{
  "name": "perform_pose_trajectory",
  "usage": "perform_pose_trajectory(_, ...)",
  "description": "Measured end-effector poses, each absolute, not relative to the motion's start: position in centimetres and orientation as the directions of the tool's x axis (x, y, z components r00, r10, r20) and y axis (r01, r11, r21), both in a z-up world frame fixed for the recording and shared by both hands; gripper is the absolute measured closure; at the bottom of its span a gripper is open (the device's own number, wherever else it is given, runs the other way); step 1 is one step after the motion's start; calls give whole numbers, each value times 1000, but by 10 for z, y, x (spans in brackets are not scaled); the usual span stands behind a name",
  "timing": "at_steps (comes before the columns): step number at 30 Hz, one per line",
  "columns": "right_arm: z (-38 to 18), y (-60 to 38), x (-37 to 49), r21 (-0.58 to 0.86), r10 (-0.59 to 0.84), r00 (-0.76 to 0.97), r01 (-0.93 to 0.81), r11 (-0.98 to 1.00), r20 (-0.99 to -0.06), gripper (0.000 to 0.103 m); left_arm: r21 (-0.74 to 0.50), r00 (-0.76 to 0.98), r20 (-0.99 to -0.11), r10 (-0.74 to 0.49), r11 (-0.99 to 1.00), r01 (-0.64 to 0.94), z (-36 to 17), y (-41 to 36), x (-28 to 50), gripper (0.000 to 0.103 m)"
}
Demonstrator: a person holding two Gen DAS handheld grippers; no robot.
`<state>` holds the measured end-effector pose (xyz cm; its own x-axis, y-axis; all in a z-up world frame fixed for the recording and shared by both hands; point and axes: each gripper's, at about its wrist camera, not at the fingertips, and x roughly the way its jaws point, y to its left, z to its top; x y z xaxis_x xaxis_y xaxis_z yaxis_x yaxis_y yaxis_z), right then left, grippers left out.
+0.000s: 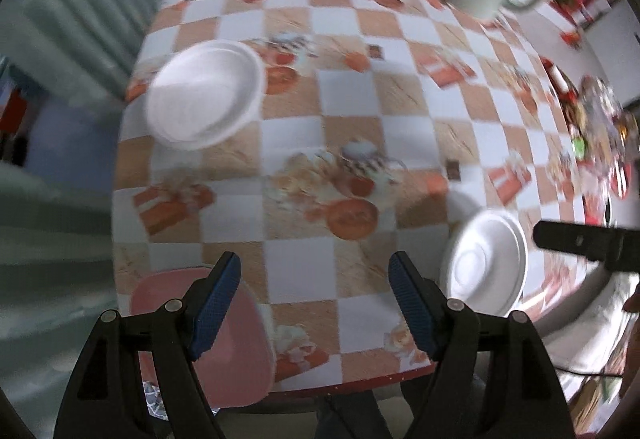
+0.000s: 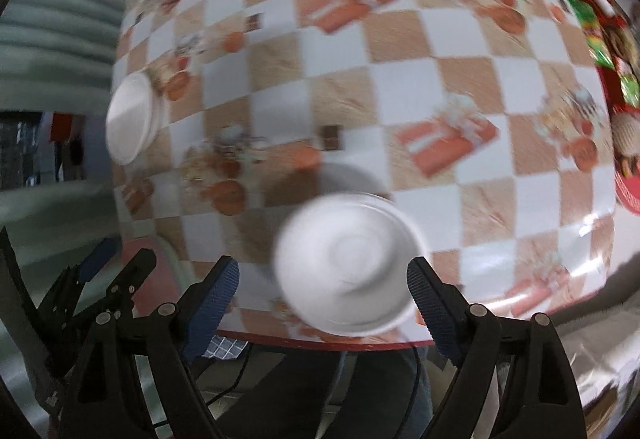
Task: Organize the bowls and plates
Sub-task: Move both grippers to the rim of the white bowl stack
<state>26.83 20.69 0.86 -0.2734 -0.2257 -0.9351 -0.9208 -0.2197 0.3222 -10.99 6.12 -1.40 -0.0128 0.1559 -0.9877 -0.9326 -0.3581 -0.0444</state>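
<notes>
From the left wrist, the left gripper (image 1: 314,303) hangs over the checked orange-and-white tablecloth (image 1: 344,143), blue pads spread with nothing between them. A round pink plastic plate (image 1: 236,351) lies at the near left edge, a white shallow bowl (image 1: 204,95) far left, a white saucer-like plate (image 1: 486,263) near right.

From the right wrist, the right gripper (image 2: 322,293) stands wide apart above the white saucer-like plate (image 2: 348,263) by the near edge, not touching it; the white shallow bowl (image 2: 130,119) sits far left.
</notes>
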Motion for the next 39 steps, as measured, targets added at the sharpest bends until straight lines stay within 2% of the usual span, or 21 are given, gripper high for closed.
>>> perform_pose_trajectory(10, 21, 214, 188, 352, -233, -288, -882, -315, -929, 16, -9, -68, -987, 142, -482, -876, -6, 66, -162, 24)
perform_pose_trajectory(24, 3, 249, 102, 345, -199, -289, -865, -364, -936, 16, 35, -154, -980, 129, -643, -765, -21, 86, -248, 24)
perform_pose_trajectory(39, -41, 280, 35, 303, -168, -256, -863, -404, -952, 16, 100, -206, -973, 100, -625, -774, -64, 123, -293, 24)
